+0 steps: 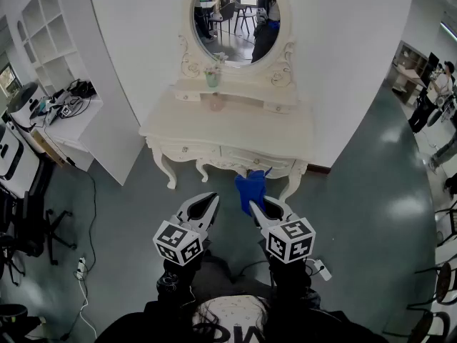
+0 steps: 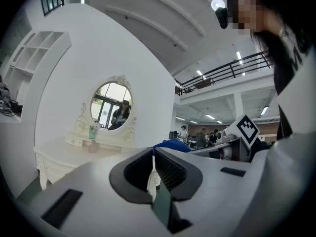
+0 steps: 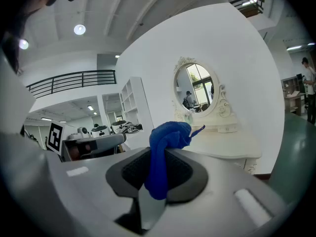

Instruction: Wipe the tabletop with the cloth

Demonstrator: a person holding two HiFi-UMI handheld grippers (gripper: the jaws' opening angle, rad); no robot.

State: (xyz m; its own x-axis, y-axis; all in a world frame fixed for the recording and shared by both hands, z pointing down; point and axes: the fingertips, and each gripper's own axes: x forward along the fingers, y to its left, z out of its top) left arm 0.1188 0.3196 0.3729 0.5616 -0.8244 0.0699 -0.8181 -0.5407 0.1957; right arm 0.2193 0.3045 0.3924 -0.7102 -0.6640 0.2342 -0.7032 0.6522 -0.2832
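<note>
Right gripper view shows my right claw (image 3: 159, 152) clenched on the blue cloth (image 3: 167, 136). The fabric is pinched between the two ribbed pads (image 3: 133, 171), with a bunched knot bulging past the tips and a short tail hanging back into the throat. In the head view the cloth hangs in the air in front of the dressing table (image 1: 235, 131), just short of its front edge and toward its right front leg, not touching the top.

My left claw (image 2: 154, 158) has its jaws closed to a thin slit with nothing in it. It is held beside the right one, on the left, also short of the table's front edge. Both claws are above the dark green floor (image 1: 357, 191) in front of the table.

Toward the back of the table's top stands a small green cup (image 1: 213, 79) with flowers. Just in front of it lies a small pinkish thing (image 1: 216, 104), perhaps a dish, too blurred to be sure. An oval mirror (image 1: 235, 18) rises behind the table against the white wall. Left of the table, well apart from it, are white shelves (image 1: 43, 20) and a low desk (image 1: 71, 123) with cables on it.
</note>
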